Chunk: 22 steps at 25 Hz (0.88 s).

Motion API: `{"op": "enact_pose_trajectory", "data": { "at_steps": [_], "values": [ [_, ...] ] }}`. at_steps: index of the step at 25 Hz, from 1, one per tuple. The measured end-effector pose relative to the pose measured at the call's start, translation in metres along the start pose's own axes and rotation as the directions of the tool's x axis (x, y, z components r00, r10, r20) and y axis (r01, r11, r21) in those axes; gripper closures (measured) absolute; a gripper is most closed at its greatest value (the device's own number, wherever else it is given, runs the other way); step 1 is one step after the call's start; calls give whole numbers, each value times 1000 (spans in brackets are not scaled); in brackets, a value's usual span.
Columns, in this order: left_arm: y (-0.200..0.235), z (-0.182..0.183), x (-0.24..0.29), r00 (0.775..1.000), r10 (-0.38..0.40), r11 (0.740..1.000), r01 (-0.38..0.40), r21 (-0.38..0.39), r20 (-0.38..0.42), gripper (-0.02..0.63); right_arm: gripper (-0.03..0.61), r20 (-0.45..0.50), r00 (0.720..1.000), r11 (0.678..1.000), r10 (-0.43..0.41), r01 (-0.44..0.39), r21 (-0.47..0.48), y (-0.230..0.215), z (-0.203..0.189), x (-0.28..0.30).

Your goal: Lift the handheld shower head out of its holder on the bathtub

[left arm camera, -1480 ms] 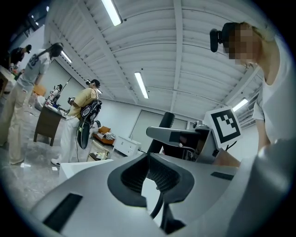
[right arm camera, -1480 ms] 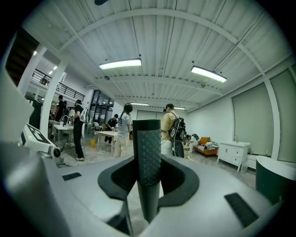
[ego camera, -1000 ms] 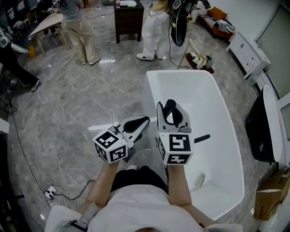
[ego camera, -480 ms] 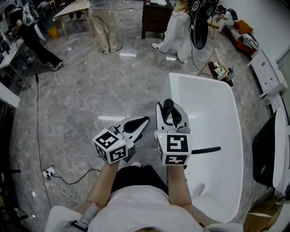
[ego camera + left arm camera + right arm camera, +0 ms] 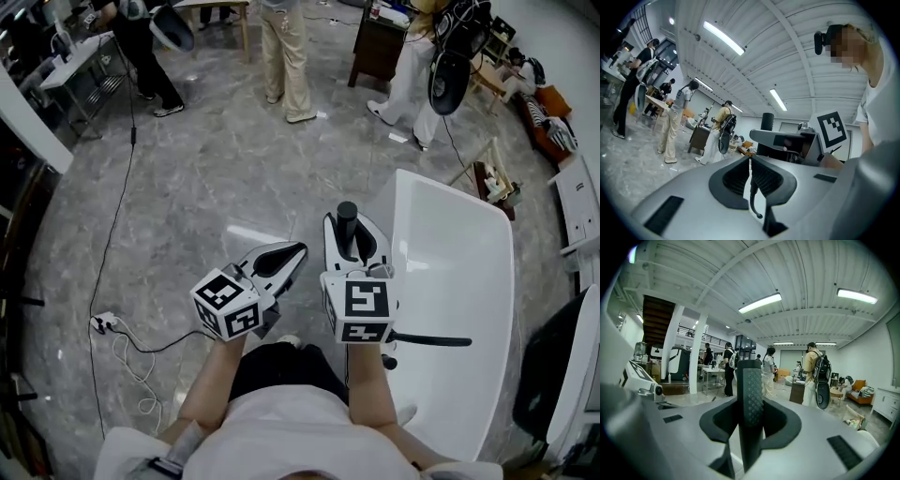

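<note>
Two tools are held out side by side over the grey marble floor (image 5: 187, 187), just left of the white bathtub (image 5: 469, 272). The right tool (image 5: 350, 223) is closed on the handheld shower head (image 5: 751, 390) — a black stick with a dimpled face. The stick is gripped part-way along and stands upright between the dark pads, with its round top raised above the jaws. It is carried clear of the bathtub, beside the near rim and not over the basin. The left tool (image 5: 296, 250) is seen with its jaws brought together, pad against pad, and is angled toward the right tool. A thin black bar (image 5: 436, 340) is laid from the bathtub's near rim out across the basin, just right of the right tool's marker cube. Several people (image 5: 286, 56) are seen standing at the far end of the room. A white power strip (image 5: 101, 323) is left on the floor with its cable.
</note>
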<state>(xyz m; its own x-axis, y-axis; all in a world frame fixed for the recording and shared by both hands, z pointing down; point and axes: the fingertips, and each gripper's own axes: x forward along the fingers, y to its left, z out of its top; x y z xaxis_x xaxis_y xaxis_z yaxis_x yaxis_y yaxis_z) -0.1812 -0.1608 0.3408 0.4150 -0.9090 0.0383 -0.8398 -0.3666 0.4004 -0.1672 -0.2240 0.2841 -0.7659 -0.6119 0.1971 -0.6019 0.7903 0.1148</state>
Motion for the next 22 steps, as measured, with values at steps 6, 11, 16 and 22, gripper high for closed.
{"op": "enact_pose_trajectory", "data": {
  "at_steps": [6,11,16,22],
  "values": [
    [21,6,-28,997,74,997,-74,-1,24,594,454,10,997,997,82,-82,-13,36,6,21],
    [35,11,-48,991,126,992,-126,-4,51,594,454,19,989,989,148,-148,-21,63,12,31],
    [44,15,-66,983,167,986,-167,-1,78,594,454,37,977,978,208,-206,-38,90,19,39],
    [52,22,-81,975,197,980,-198,3,100,594,454,40,968,967,250,-247,-57,111,23,43]
  ]
}}
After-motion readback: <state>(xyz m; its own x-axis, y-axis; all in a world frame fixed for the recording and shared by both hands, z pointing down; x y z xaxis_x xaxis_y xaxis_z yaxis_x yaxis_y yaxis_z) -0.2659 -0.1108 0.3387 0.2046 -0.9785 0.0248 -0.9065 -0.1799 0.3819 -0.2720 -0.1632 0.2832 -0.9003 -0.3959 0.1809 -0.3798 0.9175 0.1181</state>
